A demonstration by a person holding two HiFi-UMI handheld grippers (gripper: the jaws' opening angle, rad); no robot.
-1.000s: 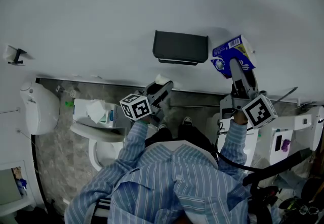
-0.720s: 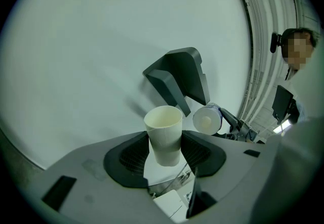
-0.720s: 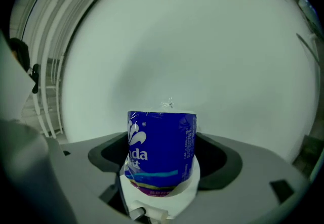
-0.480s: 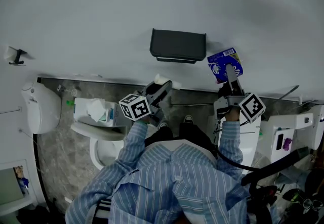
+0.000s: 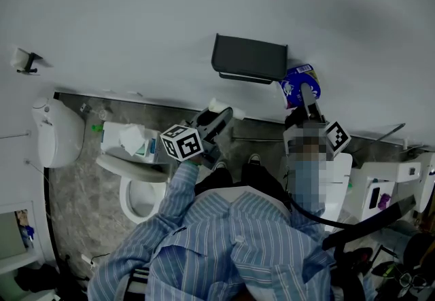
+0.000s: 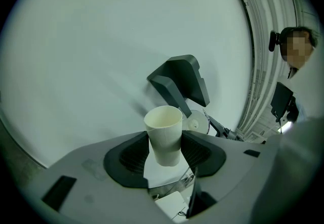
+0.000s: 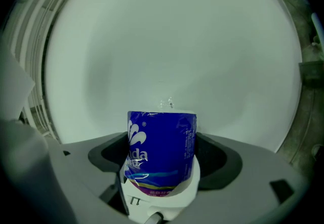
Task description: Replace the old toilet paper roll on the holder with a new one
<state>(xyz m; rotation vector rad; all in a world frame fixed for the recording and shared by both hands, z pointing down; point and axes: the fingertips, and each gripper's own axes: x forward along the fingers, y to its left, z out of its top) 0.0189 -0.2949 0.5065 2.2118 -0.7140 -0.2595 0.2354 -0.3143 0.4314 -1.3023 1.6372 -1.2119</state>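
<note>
Presently my right gripper (image 7: 162, 153) pinches the roll (image 7: 161, 139) across its sides, judged light, soft, slick-wrapped; my left gripper (image 6: 164, 151) pinches the core (image 6: 163, 126) near one end, judged crushable.

Empty white tube (image 6: 163, 134) — new roll (image 7: 161, 152) blue-wrapped.

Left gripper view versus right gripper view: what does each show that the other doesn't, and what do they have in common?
Only the left gripper view: the left gripper clamped on a bare cardboard tube, with the dark holder on the wall just beyond it.
Only the right gripper view: the right gripper clamped on the new roll in its blue wrapper.
Both: each gripper has its jaws closed on a load, and the plain white wall fills the background.
</note>
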